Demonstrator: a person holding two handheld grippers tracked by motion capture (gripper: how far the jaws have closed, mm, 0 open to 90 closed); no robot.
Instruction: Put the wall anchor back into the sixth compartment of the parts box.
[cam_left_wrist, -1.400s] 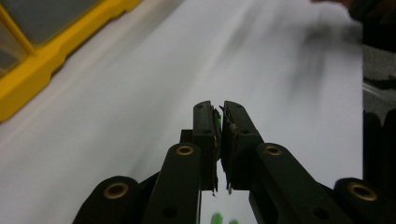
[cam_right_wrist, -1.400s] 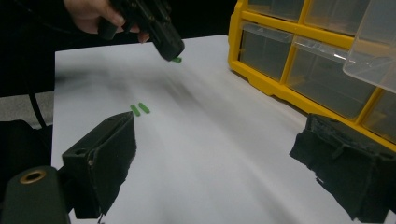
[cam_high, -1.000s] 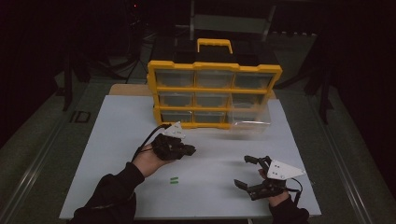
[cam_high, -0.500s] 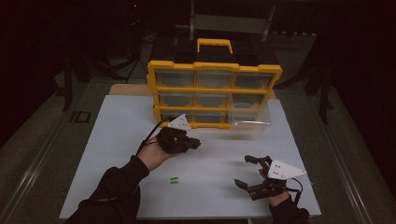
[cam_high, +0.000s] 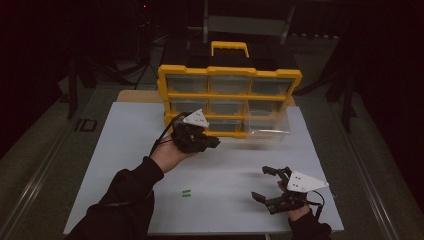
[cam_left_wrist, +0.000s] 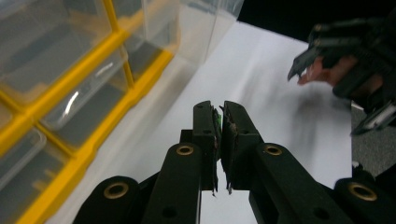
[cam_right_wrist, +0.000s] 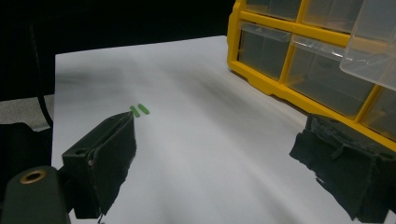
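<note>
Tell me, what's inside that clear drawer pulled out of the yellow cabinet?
The pulled-out clear drawer of the yellow cabinet looks empty through its walls; blur and glare could hide something tiny.

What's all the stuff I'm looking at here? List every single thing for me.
Drawer cabinet: one, yellow frame with clear drawers and a yellow handle on top, at the far side of the table.
Pulled-out drawer: one, clear, sticking out of the cabinet's bottom right corner.
Green pieces: two, small, green, side by side on the table near its front edge.
Green sliver: one, thin, pinched between the left gripper's jaws.
Table: one, white top.
Left gripper: one, black, shut on the green sliver, raised in front of the cabinet.
Right gripper: one, black, jaws wide open, low at the table's front right.
Sleeves: dark, on the forearms.
</note>
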